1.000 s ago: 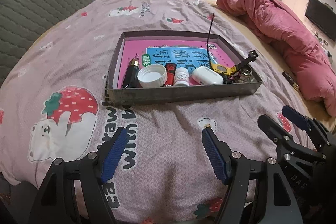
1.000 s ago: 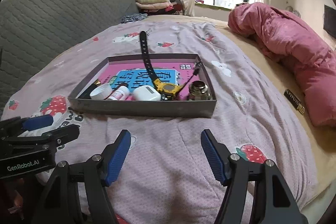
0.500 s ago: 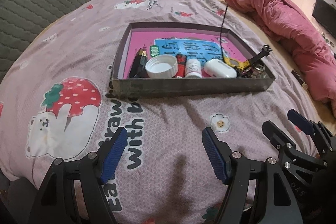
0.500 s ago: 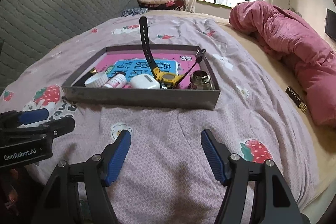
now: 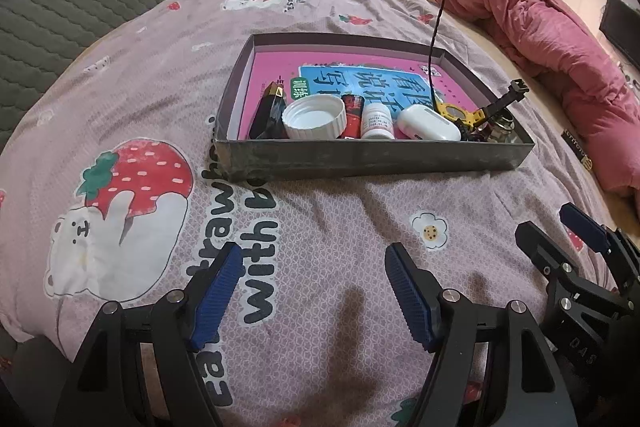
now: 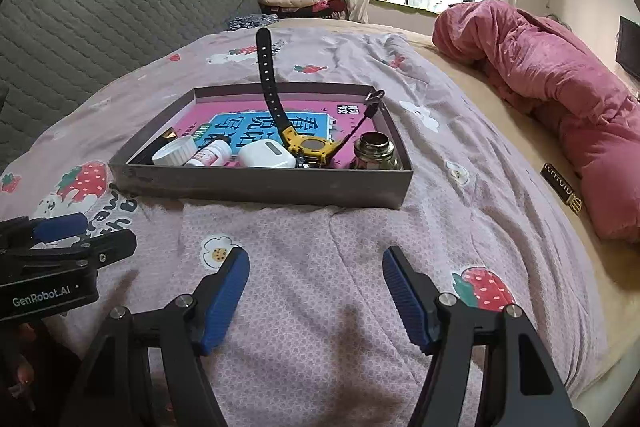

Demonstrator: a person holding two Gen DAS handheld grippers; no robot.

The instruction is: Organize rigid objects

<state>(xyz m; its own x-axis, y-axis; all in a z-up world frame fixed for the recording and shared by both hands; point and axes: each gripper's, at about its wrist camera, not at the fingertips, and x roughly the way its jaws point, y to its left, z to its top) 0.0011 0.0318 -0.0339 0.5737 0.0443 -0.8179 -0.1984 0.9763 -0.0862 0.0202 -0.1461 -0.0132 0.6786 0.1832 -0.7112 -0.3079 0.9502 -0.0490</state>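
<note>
A shallow grey box (image 5: 372, 159) (image 6: 260, 185) sits on the bed with a pink and blue book (image 5: 360, 83) lining its floor. Along its near side lie a black bar (image 5: 268, 113), a white lid (image 5: 314, 117), a red tube (image 5: 352, 109), a small white bottle (image 5: 376, 121), a white earbud case (image 5: 428, 123) (image 6: 266, 155), a yellow watch (image 6: 310, 145) with its black strap standing up, and a metal jar (image 6: 376, 151). My left gripper (image 5: 312, 287) and right gripper (image 6: 314, 285) are both open and empty, low over the sheet in front of the box.
The bed has a pink strawberry-print sheet (image 5: 132, 187). A pink quilt (image 6: 560, 91) is heaped at the right. A small black item with gold print (image 6: 562, 187) lies at the right bed edge. A grey quilted headboard (image 6: 100, 11) stands at the left.
Both grippers have moved a little closer to the box, which now looks larger. They stay open and empty. Nothing in the box has moved.
</note>
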